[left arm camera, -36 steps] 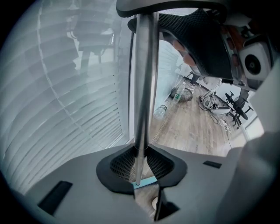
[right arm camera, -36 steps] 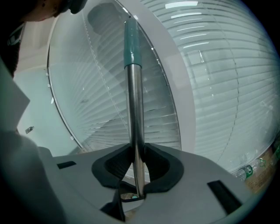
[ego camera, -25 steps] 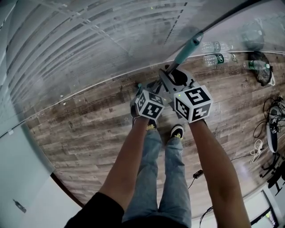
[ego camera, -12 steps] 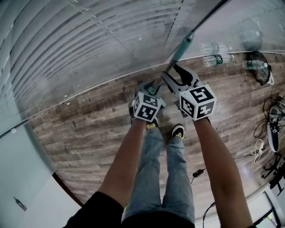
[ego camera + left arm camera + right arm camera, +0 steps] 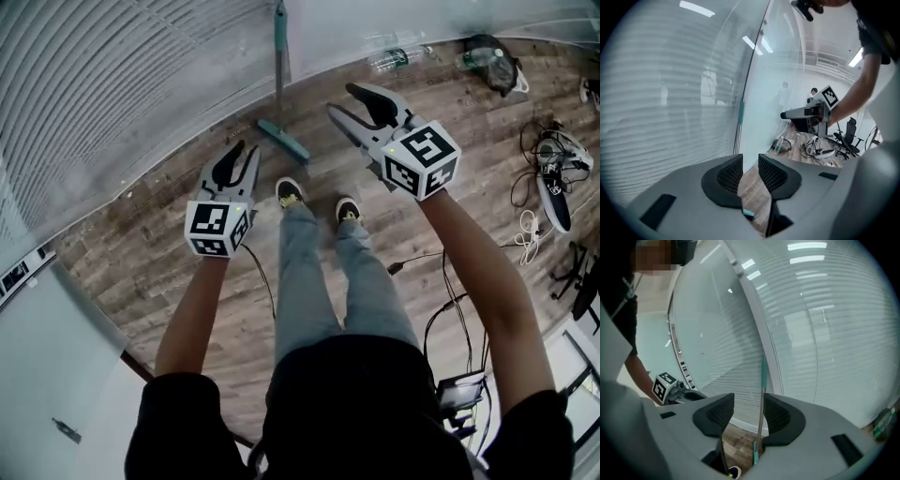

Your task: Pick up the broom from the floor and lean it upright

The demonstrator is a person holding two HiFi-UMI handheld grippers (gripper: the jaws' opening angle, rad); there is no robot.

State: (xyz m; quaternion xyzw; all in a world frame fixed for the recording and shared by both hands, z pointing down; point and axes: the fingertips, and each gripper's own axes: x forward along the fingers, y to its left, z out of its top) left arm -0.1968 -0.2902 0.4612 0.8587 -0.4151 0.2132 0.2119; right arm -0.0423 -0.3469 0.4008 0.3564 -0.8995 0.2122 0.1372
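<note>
Left hand-held gripper [image 5: 246, 155] stands with its jaws apart and nothing between them, held back from the glass wall [image 5: 141, 75]; right hand-held gripper [image 5: 342, 100] has its jaws opening, wide and empty, likewise held back from the glass wall, and its own view shows the handle only through the gap, well beyond the pads; the broom [image 5: 279, 66] stands upright with its handle resting against the glass wall and its head [image 5: 284, 141] on the floor [image 5: 159, 244] at the foot of that wall, so the task reads as essentially done; hazards from this state, by judgement: the handle bears on smooth glass, which probably gives little grip, so the top may slip sideways along the glass wall and the broom fall flat; the head sits on smooth wood planks, so it may creep out from the glass wall and let the handle slide down; the person's shoes [image 5: 289, 192] are near the head on the side away from the glass wall, so a step forward may kick it out; either hand-held gripper, if swung toward the glass wall, may knock the handle.
</note>
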